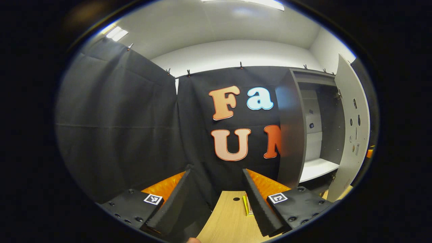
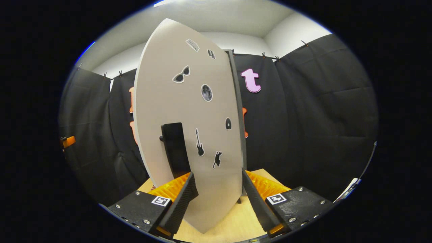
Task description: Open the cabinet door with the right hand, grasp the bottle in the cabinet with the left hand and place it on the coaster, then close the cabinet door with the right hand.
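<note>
Cabinet door [image 2: 182,111] swung wide open, so step one looks done; next per task is the bottle grab.

Right tool [image 2: 217,189] parked just in front of door's outer face, fingers apart, nothing between them but the door's lower edge. Black handle [image 2: 175,152] on door just above left finger; no contact w/ it that can be made out. Prob. held near door so it's ready for the closing step later.

Left tool [image 1: 216,199] fingers apart too, empty, low over desk [image 1: 226,216], left of cabinet [image 1: 290,135]. Aimed at booth wall, not yet at the cabinet opening.

Left gripper view gives what the other can't: cabinet interior w/ white shelf [image 1: 317,168]. No bottle made out in there; can't tell where it sits. Small yellow-edged item [image 1: 246,206] on desk by right finger, too hidden to say if coaster.

Right gripper view gives door's sticker side, blocking interior.
</note>
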